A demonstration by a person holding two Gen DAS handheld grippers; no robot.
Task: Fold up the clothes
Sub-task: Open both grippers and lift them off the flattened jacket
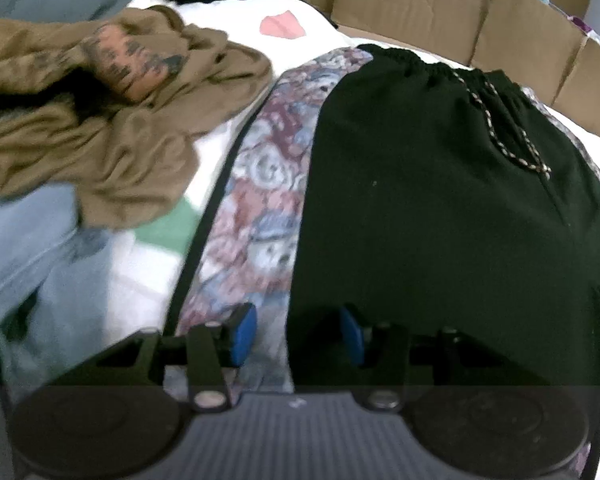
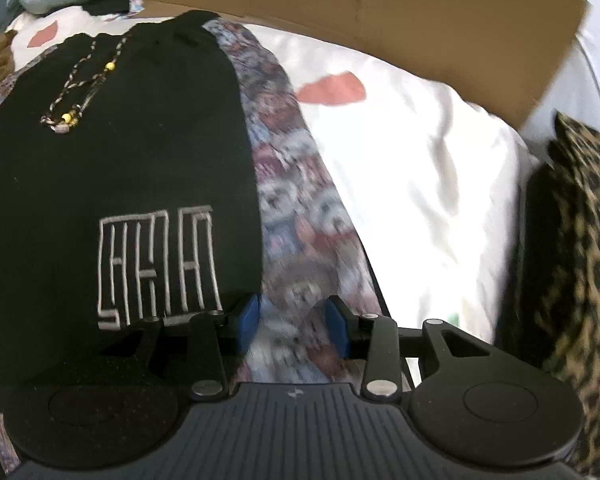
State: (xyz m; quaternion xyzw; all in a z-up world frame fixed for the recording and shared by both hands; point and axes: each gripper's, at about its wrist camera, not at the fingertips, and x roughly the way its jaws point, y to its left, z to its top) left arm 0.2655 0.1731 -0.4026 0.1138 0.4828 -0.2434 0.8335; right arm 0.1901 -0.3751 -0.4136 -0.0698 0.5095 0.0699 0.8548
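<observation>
The black drawstring shorts point(image 1: 440, 200) are spread flat on the floral cloth point(image 1: 256, 184), waistband farthest away; both grippers, left point(image 1: 298, 334) and right point(image 2: 294, 330), are held with jaws spread, empty, over the near hem's side edges.

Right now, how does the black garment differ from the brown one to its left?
The black garment lies spread flat on the patterned cloth, while the brown garment sits crumpled in a heap on the white bedding. The black one shows a drawstring waistband and outlined white lettering; the brown one shows a dark-speckled orange print. The black one lies between both open grippers; the brown one lies off to the side. Neither is folded.
</observation>
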